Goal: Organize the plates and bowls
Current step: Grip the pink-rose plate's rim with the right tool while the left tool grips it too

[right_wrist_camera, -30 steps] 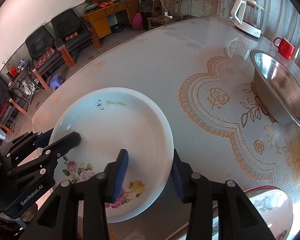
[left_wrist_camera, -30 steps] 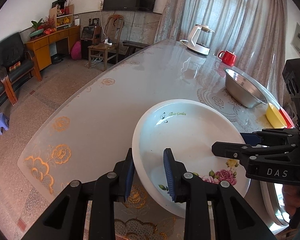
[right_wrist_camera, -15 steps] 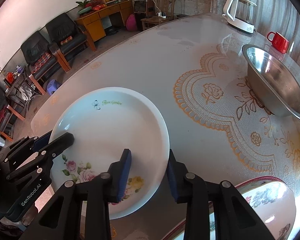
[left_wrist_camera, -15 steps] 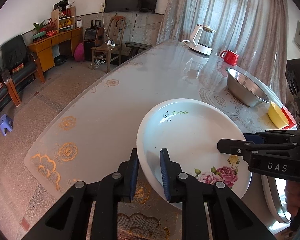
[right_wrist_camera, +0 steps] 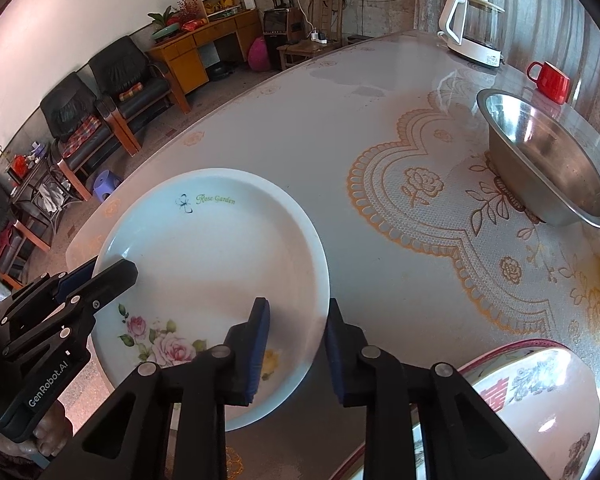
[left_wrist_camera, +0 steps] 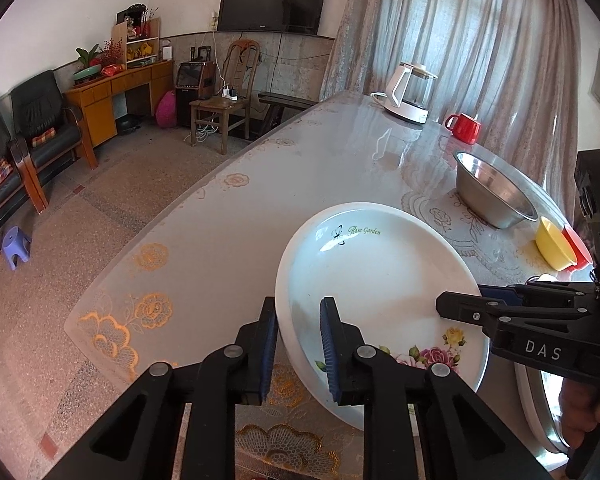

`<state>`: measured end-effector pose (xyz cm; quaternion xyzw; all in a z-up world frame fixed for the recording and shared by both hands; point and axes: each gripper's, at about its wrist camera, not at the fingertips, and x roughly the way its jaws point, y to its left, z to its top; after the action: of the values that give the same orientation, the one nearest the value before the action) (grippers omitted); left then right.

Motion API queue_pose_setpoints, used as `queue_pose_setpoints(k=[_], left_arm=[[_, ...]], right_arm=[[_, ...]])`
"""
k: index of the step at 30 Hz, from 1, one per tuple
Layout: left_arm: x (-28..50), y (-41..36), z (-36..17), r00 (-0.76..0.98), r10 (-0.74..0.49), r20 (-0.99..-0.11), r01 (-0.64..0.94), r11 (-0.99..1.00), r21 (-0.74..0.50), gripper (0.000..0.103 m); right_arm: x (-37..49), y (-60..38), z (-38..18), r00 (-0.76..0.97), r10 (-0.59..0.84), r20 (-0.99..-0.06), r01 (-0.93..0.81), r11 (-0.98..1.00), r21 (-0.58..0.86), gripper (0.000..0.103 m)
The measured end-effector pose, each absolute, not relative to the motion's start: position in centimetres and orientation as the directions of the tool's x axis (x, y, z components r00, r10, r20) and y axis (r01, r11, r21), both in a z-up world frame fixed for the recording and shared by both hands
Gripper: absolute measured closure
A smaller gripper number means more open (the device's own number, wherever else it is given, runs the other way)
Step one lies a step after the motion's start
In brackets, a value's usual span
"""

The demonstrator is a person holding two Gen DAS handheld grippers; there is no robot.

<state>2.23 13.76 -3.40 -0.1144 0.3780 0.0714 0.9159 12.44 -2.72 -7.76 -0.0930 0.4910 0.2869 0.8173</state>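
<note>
Both grippers have narrowed since 1 s ago and now pinch the white plate (left_wrist_camera: 380, 280) by opposite rims. Left gripper (left_wrist_camera: 298, 344): pads clamped on the near-left rim, one pad outside, one inside. Right gripper (right_wrist_camera: 296, 344): less clear, pads straddle the rim w/ a small gap showing, so can't tell if fully clamped. Plate sits tilted near the table's (right_wrist_camera: 340, 120) front edge, flower print toward the camera. Steel bowl (right_wrist_camera: 548, 160) & yellow bowl (left_wrist_camera: 552, 246) stand by the right edge, well apart from the plate.
</note>
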Motion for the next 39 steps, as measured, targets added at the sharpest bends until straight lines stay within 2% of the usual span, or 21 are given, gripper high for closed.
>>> queue_pose_setpoints(k=[17, 27, 34, 39], left_arm=[[2.7, 13.9, -3.1, 0.702, 0.025, -0.712, -0.213, 0.961, -0.176, 0.082], [3.7, 14.1, -4.5, 0.685, 0.027, -0.728, -0.207, 0.965, -0.159, 0.082], [2.1, 14.0, -5.0, 0.701, -0.012, -0.713, -0.172, 0.967, -0.186, 0.068], [2.0, 13.3, -4.9, 0.703, -0.014, -0.711, -0.158, 0.972, -0.176, 0.072]], right_arm=[[11.9, -4.2, -6.5, 0.386, 0.425, -0.819, -0.524, 0.832, 0.185, 0.077], [12.7, -3.1, -7.7, 0.363, 0.382, -0.850, -0.518, 0.841, 0.157, 0.077], [12.7, -2.5, -8.0, 0.340, 0.375, -0.862, -0.550, 0.823, 0.141, 0.076], [12.6, -2.3, -7.9, 0.335, 0.384, -0.860, -0.557, 0.817, 0.148, 0.076]])
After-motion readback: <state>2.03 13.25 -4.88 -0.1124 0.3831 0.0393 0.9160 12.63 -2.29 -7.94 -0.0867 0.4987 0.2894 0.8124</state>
